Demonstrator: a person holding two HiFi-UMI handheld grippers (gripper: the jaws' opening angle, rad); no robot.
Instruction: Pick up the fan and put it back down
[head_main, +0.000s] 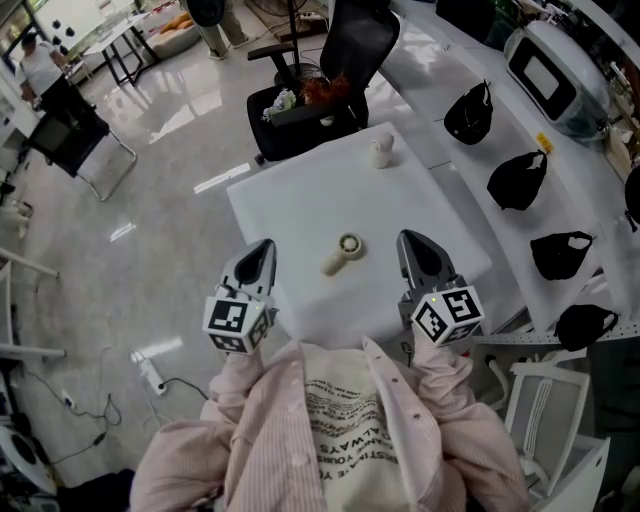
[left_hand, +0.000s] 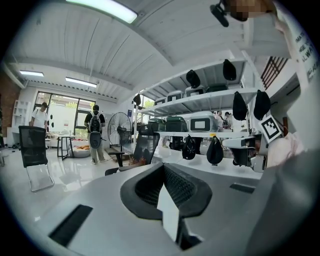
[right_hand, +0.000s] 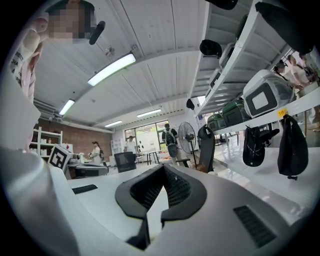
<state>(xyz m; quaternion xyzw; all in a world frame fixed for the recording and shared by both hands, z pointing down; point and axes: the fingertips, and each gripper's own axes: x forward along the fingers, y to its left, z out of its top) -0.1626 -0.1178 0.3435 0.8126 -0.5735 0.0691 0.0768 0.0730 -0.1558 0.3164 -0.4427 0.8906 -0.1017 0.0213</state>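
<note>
Lying on white table (head_main: 300, 200), fan (head_main: 343, 253), between left gripper (head_main: 267, 245) and right gripper (head_main: 409, 238), fingers closed, empty.

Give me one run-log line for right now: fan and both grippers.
fan: lying on table, untouched | left gripper: shut, empty | right gripper: shut, empty | contact: none

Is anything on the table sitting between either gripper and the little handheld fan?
Nothing visible does. The handheld fan lies alone mid-table, with bare tabletop between it and the left gripper and right gripper. A small white object stands beyond it, near the far edge.
</note>
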